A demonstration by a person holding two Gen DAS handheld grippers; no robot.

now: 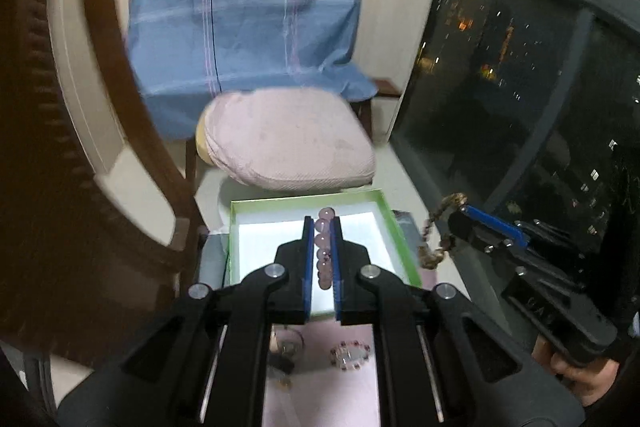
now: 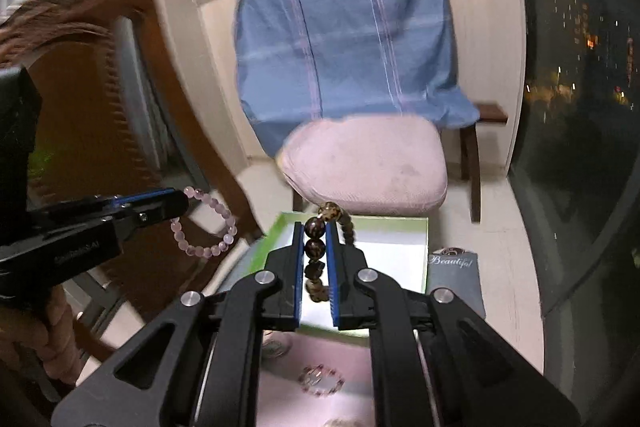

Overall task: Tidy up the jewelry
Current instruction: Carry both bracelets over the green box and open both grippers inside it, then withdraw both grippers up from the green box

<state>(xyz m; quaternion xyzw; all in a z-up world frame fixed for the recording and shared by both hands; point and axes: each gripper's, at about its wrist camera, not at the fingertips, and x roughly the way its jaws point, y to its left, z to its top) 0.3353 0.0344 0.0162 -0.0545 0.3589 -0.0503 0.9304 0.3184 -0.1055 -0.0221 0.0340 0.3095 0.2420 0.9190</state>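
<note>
Both grippers hang over a green-rimmed box (image 1: 385, 217) with a white inside. My left gripper (image 1: 323, 225) is shut on a pink bead bracelet (image 1: 322, 241), whose beads line up between the blue pads. In the right wrist view the same pink bracelet (image 2: 232, 229) dangles as a loop from the left gripper (image 2: 178, 203). My right gripper (image 2: 313, 229) is shut on a dark brown bead bracelet (image 2: 314, 247). That brown bracelet (image 1: 430, 251) droops from the right gripper (image 1: 454, 223) just right of the box. A small red-and-clear bracelet (image 2: 320, 381) lies on the pink mat (image 2: 280, 399).
A chair with a pink cushion (image 2: 368, 163) and a draped blue cloth (image 2: 344, 35) stands behind the box (image 2: 280, 225). A grey card printed "Beautiful" (image 2: 452, 279) lies right of it. A carved wooden chair back (image 1: 60, 147) rises on the left, and a dark window (image 1: 520, 87) is on the right.
</note>
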